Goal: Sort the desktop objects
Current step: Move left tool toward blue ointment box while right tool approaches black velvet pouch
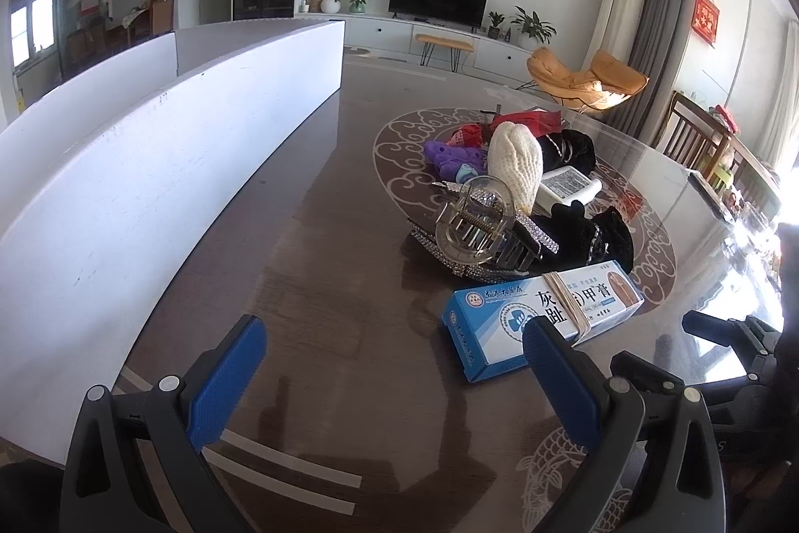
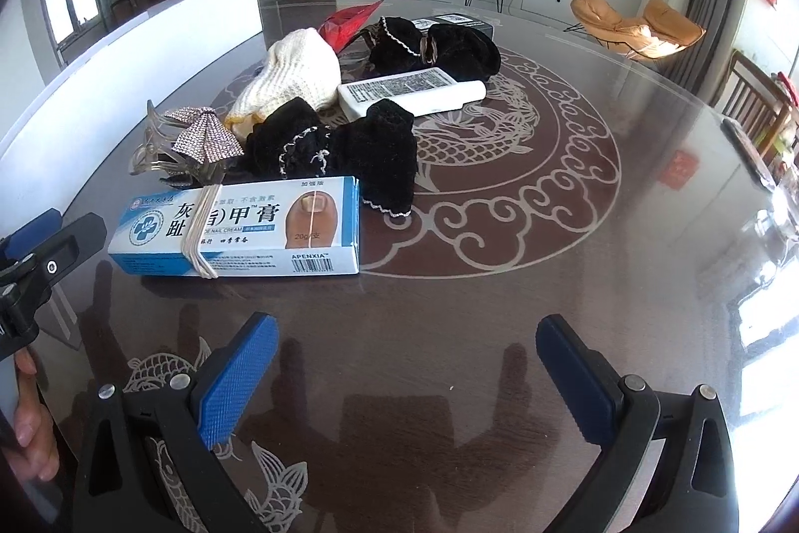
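Left tongs (image 1: 394, 363): released, holding nothing, above the worktop (image 1: 319, 283)
Right tongs (image 2: 407, 363): released, holding nothing
Cream box (image 2: 239, 228): flat on worktop, touching the pile's black cloth (image 2: 369, 153)

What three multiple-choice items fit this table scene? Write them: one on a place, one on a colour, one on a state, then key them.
1. Where does the nail cream box lie relative to the pile?
A. At its near edge, on the table
B. Behind the pile by the TV
C. On top of the knitted piece

2. What colour is the knitted piece?
A. Purple
B. Cream white
C. Black

3. How are the left hand-held gripper and the right hand-held gripper?
A. Both shut on items
B. One holds the box
C. Both open and empty

Answers: 1 A, the box sits on the table in front of the pile; 2 B, the knit is pale cream; 3 C, bare table shows between each pair of blue pads.
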